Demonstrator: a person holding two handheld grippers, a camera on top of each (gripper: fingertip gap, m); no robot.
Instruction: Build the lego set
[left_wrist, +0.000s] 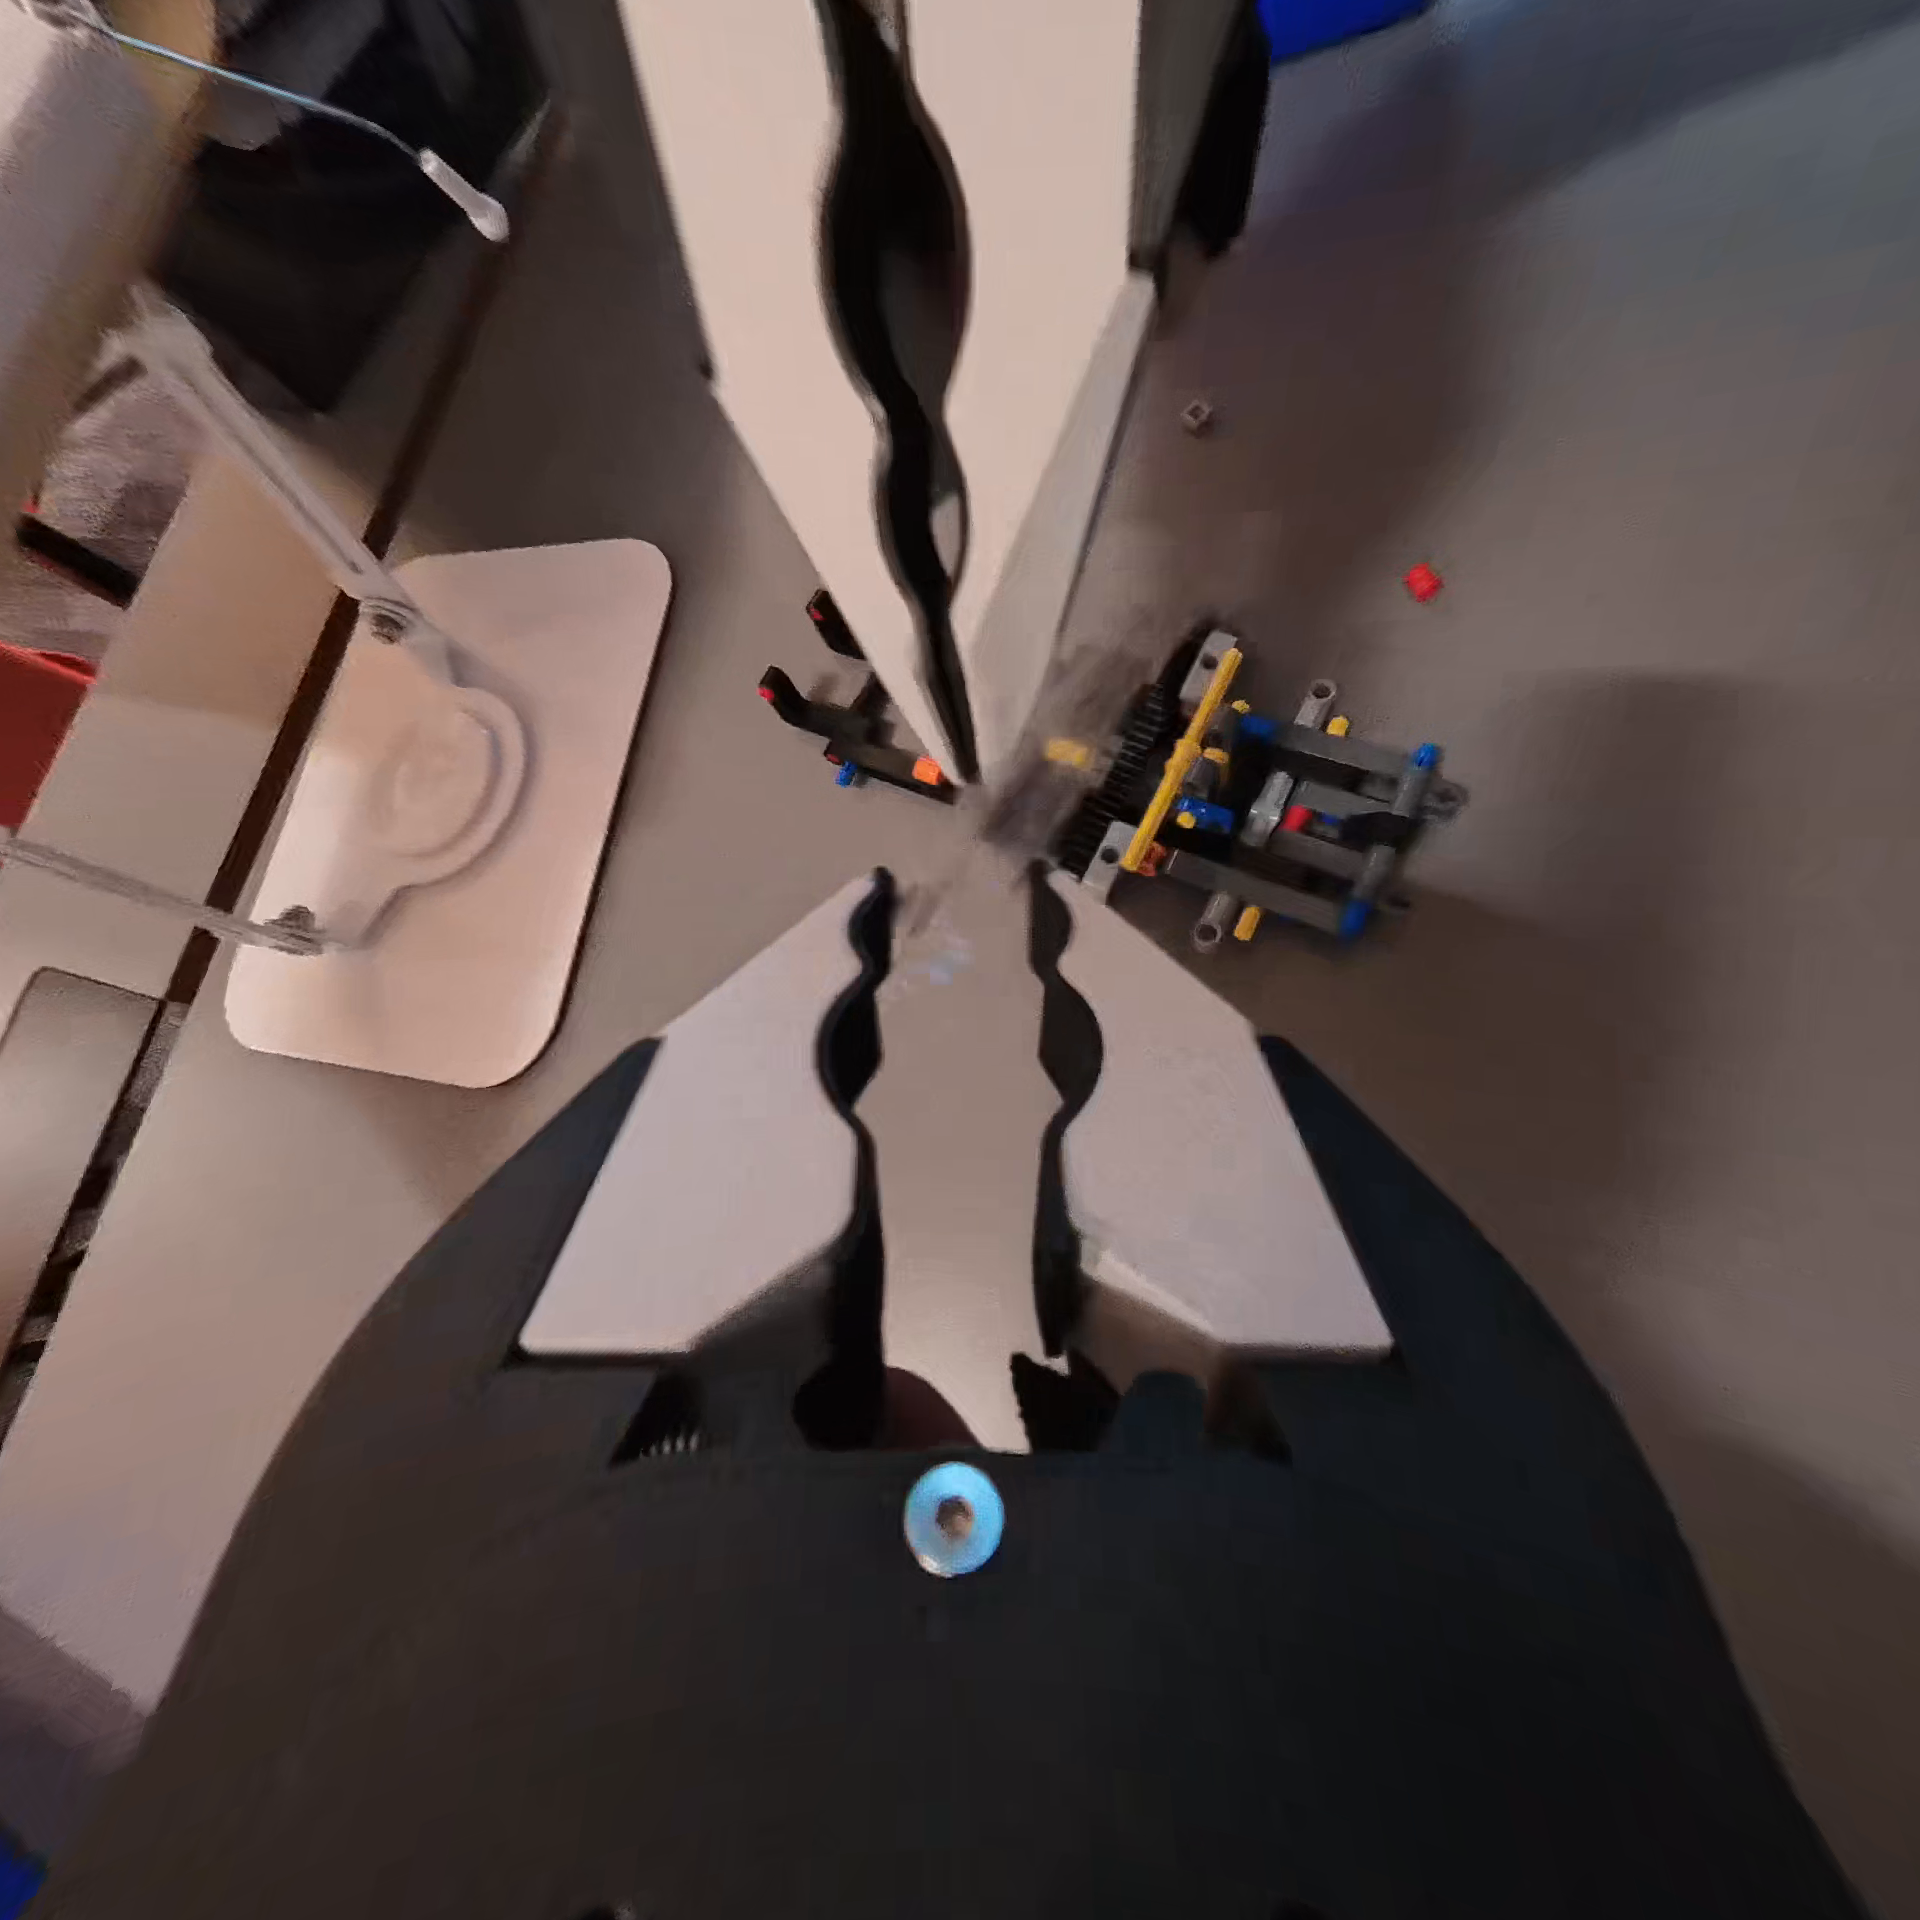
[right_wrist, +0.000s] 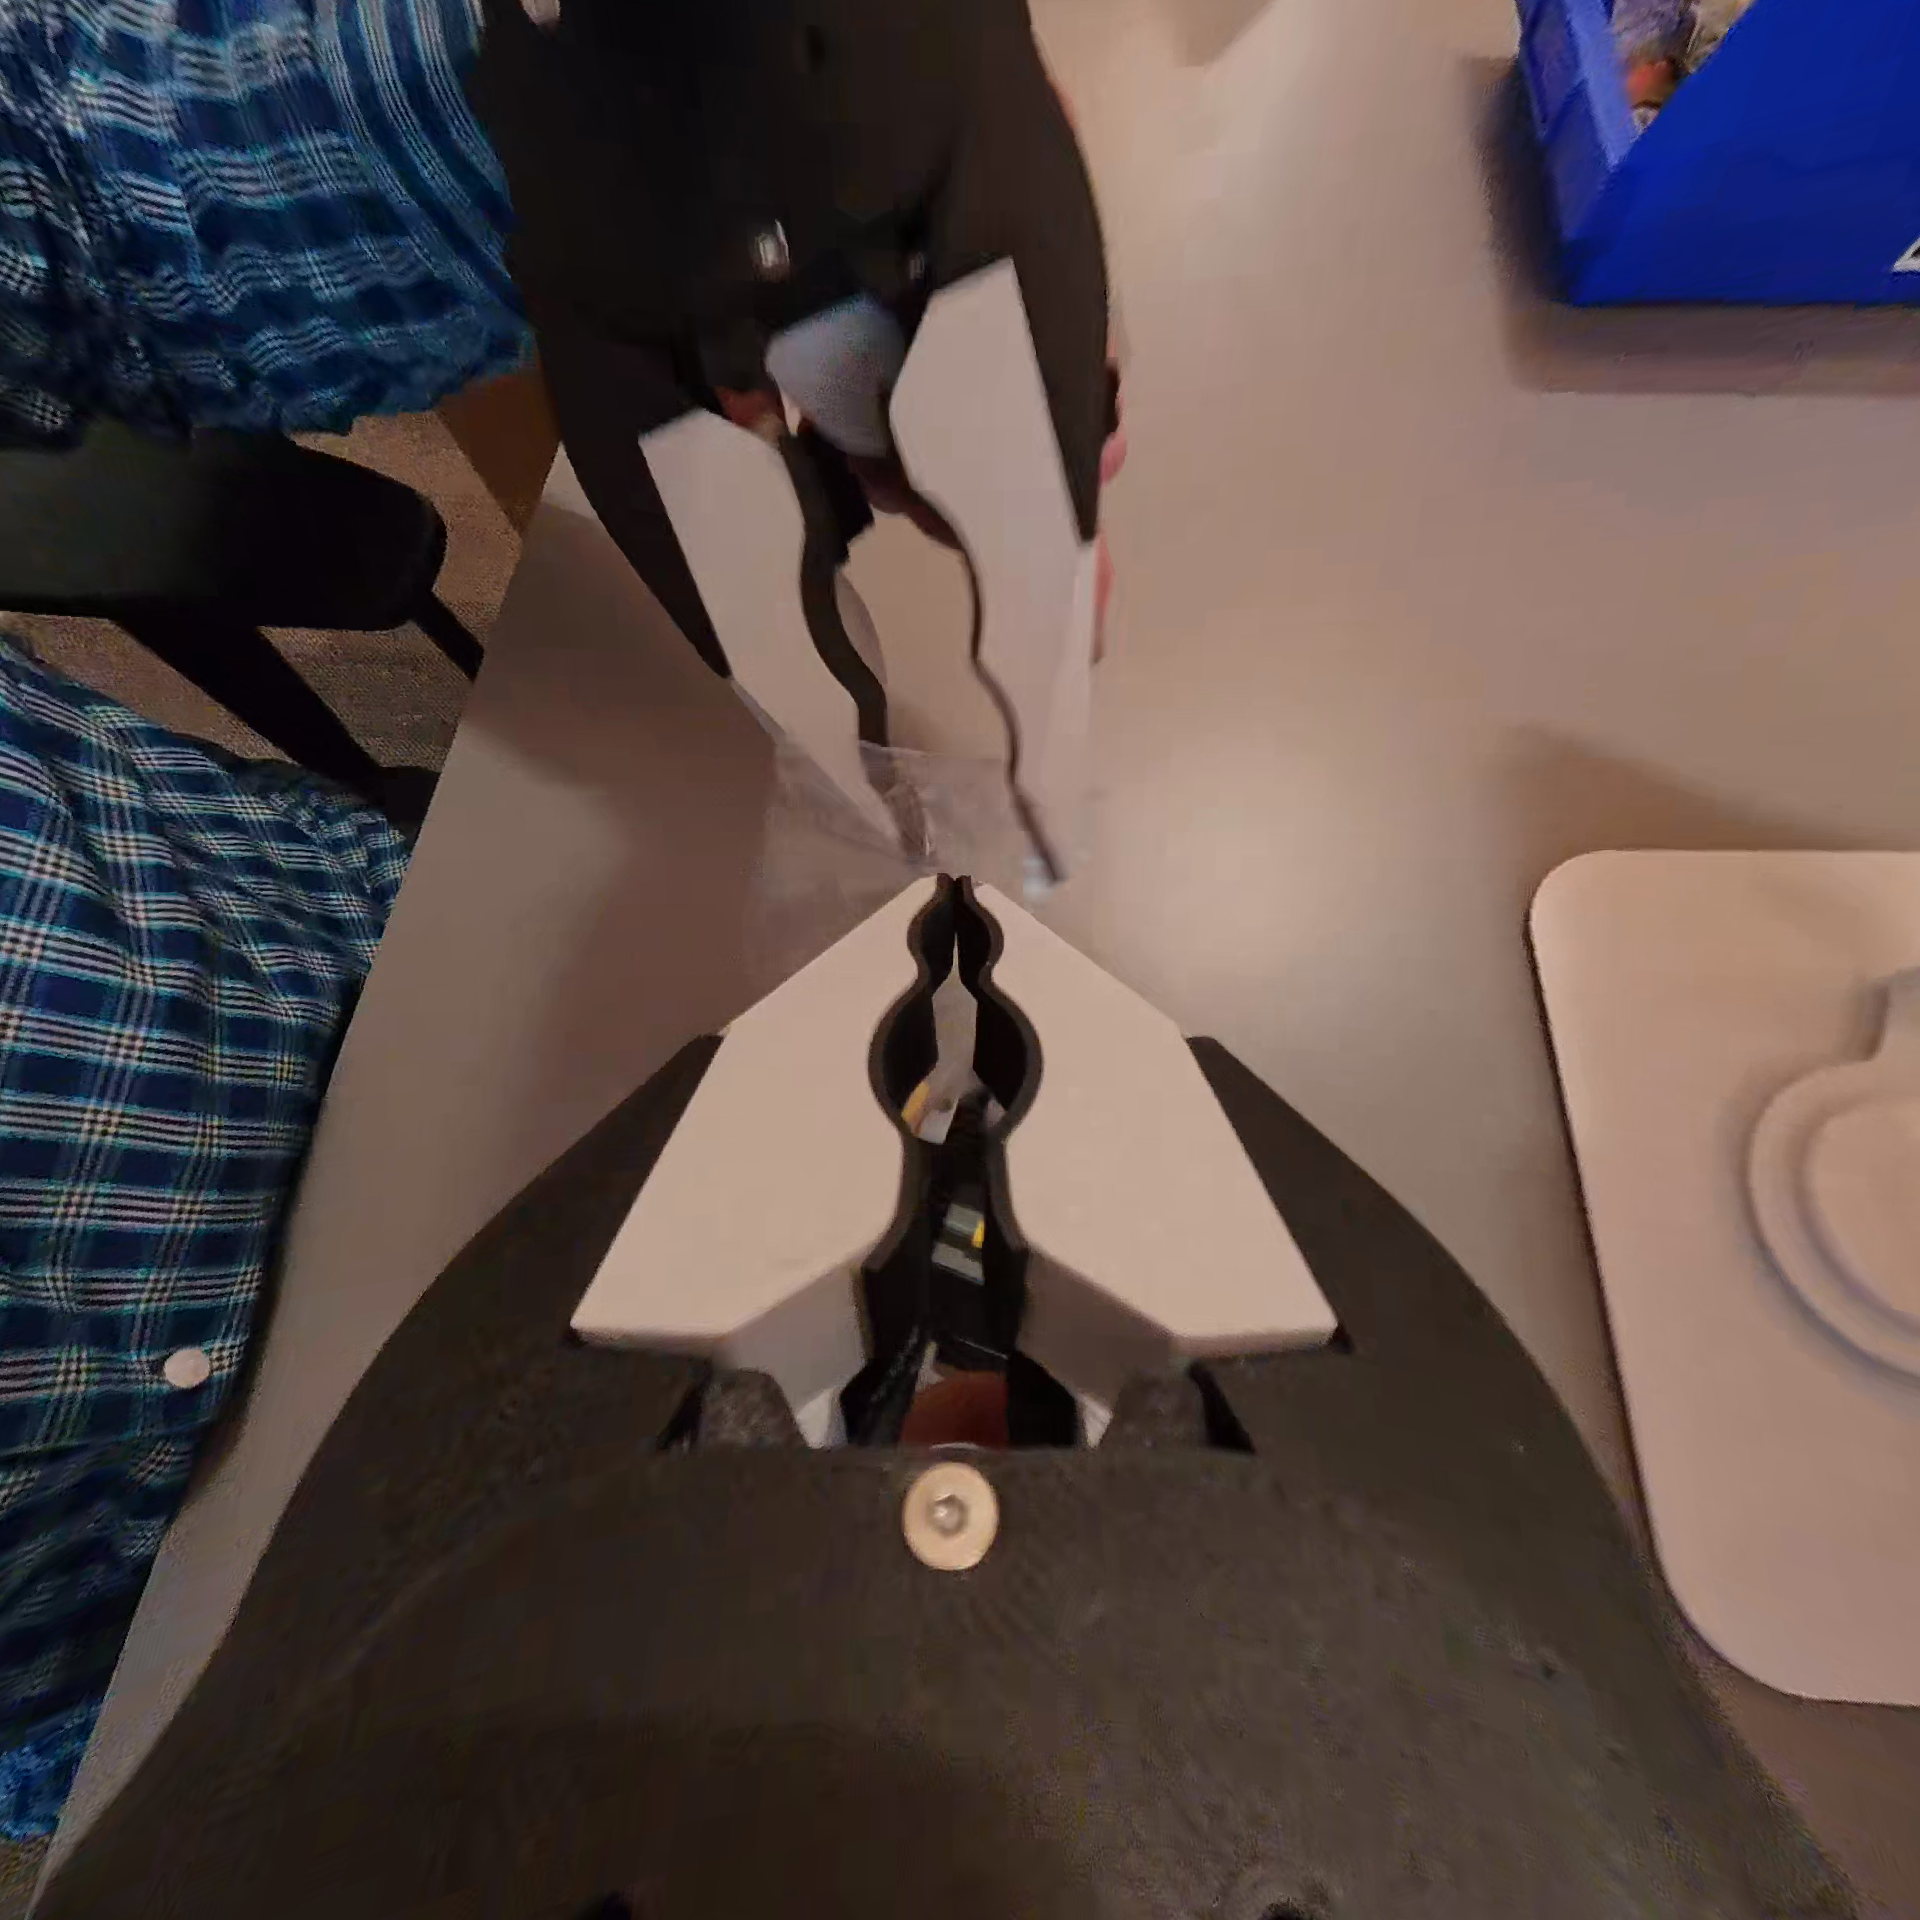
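On the left of the table sits a pale plate (left_wrist: 447, 810) with a clear stand bolted to it, well out of my working space. Just right of it lies a small black sub-build (left_wrist: 852, 727), parked near at hand, I judge, for joining later. In the middle my two grippers meet tip to tip over a clear bag (right_wrist: 883, 810) of parts. My left gripper (left_wrist: 956, 894) has its fingers apart, one on each side of the bag's blurred end, placed to catch hold. My right gripper (left_wrist: 966, 769) has its tips pressed together, and they seem to pinch the bag's near edge; I reckon the pair is set opposite so the plastic can be pulled open. Right of the tips stands the main build (left_wrist: 1268, 800), grey beams with a yellow axle and a black gear rack, resting flat on the table. Farther right a loose red piece (left_wrist: 1421, 582) lies apart
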